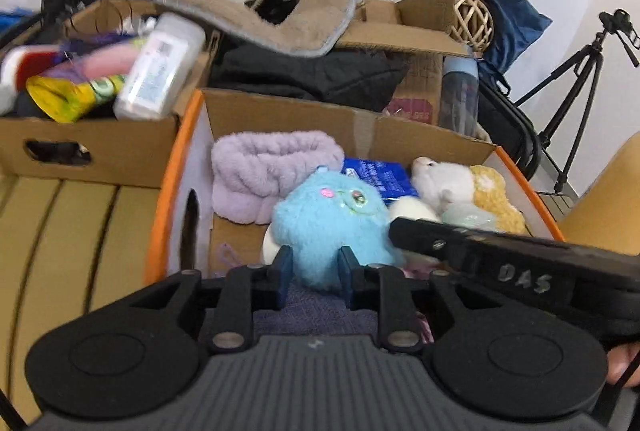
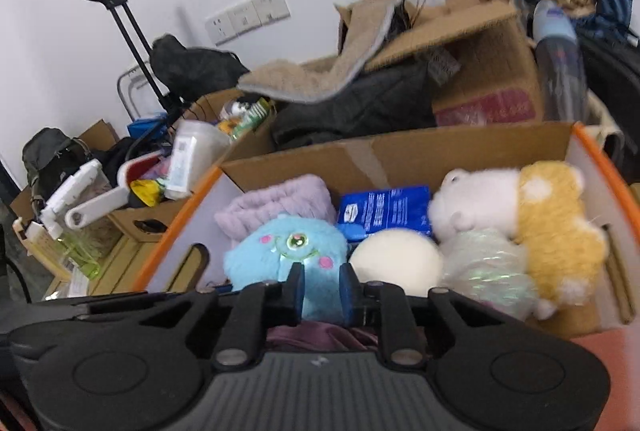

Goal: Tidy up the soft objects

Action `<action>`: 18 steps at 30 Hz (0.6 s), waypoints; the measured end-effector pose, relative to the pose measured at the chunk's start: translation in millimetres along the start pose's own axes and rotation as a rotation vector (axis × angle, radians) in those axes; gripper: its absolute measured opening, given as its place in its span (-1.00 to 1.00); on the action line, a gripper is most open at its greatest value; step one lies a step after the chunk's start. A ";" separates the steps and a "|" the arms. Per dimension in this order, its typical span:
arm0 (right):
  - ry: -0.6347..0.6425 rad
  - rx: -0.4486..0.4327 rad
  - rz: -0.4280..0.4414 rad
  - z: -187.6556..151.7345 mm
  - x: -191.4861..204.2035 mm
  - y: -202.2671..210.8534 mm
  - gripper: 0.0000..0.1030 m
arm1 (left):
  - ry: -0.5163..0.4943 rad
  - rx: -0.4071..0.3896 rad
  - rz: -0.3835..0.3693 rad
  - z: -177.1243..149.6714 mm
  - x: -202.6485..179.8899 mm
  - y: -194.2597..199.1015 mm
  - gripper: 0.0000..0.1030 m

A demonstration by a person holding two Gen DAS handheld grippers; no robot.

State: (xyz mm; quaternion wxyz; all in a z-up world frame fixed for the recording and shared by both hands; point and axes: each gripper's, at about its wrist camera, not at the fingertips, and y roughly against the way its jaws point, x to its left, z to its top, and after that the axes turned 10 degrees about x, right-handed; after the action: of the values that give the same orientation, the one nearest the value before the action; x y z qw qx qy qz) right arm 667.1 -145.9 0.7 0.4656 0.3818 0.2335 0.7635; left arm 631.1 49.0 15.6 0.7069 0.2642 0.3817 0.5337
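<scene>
— Fingers first: what are they doing?

— Both pairs are parted only narrowly. The left gripper has the bottom of the blue plush toy sitting between its blue pads, and the right gripper frames the same toy from its own side. Whether either pair is really pinching the fur or just resting against it, I cannot tell.

— Where is the toy?

— Inside the orange-edged cardboard box, near the front, face turned up.

— What else is in that box?

— A lilac fluffy headband at the back left, a blue packet behind the toy, a cream ball just beside it, then a white plush, a yellow plush and an iridescent bundle crowded at the right.

— And the neighbouring box?

— The brown box to the left holds a clear plastic tub, a yellow-green pack and other blurred items. Behind, a tan mat drapes over dark clothing and another carton.
</scene>
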 end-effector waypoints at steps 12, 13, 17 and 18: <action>0.149 -0.078 -0.210 -32.6 -11.0 193.3 0.26 | -0.121 -0.208 0.218 -58.0 -41.8 176.1 0.40; 0.162 -0.092 -0.248 -40.8 -11.1 209.2 0.49 | -0.124 -0.227 0.245 -64.2 -45.1 185.3 0.64; 0.133 -0.108 -0.266 -74.1 -17.8 254.0 0.74 | -0.164 -0.285 0.310 -93.8 -65.4 218.1 0.79; 0.126 -0.109 -0.265 -81.5 -17.5 262.2 0.74 | -0.162 -0.292 0.308 -99.9 -68.1 224.4 0.81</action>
State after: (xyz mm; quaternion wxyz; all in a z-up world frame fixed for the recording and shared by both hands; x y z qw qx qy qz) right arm 467.1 -281.5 132.2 0.5667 0.2734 0.2689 0.7292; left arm 415.4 45.7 151.6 0.6762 0.2562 0.1976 0.6618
